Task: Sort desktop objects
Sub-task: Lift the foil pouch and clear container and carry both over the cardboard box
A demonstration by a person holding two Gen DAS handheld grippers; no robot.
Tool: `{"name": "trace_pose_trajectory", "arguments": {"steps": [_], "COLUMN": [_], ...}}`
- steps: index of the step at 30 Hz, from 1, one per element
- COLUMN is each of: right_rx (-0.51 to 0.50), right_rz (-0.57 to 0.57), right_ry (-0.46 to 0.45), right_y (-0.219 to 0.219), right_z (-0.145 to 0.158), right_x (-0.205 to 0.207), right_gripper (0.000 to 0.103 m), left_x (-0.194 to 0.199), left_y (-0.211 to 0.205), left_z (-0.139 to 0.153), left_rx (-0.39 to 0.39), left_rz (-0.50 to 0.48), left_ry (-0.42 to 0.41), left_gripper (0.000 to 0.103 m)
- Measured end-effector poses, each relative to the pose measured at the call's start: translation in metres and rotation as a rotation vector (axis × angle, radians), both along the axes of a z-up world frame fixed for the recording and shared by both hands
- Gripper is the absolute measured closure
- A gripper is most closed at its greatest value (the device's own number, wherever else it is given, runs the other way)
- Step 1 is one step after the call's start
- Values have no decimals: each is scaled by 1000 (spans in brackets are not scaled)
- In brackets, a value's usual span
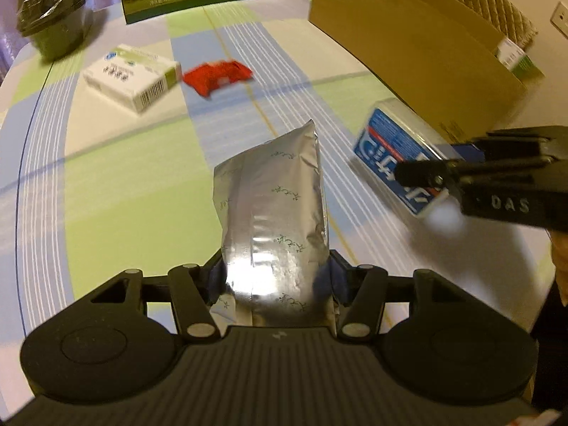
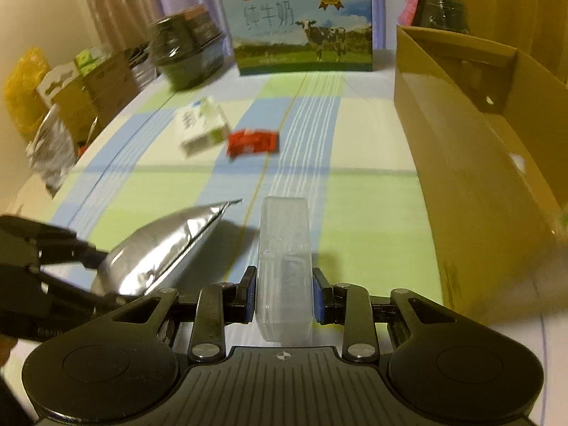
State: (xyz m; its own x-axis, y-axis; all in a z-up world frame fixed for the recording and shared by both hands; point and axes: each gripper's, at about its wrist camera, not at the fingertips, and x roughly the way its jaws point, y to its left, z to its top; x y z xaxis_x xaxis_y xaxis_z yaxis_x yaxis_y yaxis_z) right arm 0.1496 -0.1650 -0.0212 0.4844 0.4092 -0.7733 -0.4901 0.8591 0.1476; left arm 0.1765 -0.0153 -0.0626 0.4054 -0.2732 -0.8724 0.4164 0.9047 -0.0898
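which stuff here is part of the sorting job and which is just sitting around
Part of the job:
- silver foil pouch, held in the left gripper
- clear plastic case, held in the right gripper
- white and green box
- red packet
- cardboard box, probably the bin

Just lying about:
- milk carton
- wrapped dark bowls

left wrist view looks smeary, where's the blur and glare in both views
Left wrist view: motion blur smears the red packet and white box, glare flares on the silver pouch in the left tongs, and fisheye bends the table edge. Right wrist view: the same two far items are blurred, while the clear plastic case in the right tongs stays fairly sharp.
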Motion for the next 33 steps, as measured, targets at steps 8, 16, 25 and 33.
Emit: {"name": "trace_pose_trajectory", "arguments": {"steps": [8, 16, 25, 33], "right_rx": [-73, -87, -103, -100], "right_rz": [-10, 1, 11, 20], "right_ry": [-35, -19, -17, -6], "right_y": [-29, -40, -41, -42], "right_z": [2, -12, -17, -22], "right_x": [-59, -72, -73, -71], "right_gripper": [75, 75, 58, 55], "left_x": [-60, -56, -36, -28], "left_y": [-9, -15, -19, -29], "left_z": [3, 4, -6, -13], "left_rx": [-9, 22, 36, 83], "left_rz": [21, 9, -2, -72], "left_ry": [7, 31, 131, 162], "left_gripper": [45, 30, 28, 39]}}
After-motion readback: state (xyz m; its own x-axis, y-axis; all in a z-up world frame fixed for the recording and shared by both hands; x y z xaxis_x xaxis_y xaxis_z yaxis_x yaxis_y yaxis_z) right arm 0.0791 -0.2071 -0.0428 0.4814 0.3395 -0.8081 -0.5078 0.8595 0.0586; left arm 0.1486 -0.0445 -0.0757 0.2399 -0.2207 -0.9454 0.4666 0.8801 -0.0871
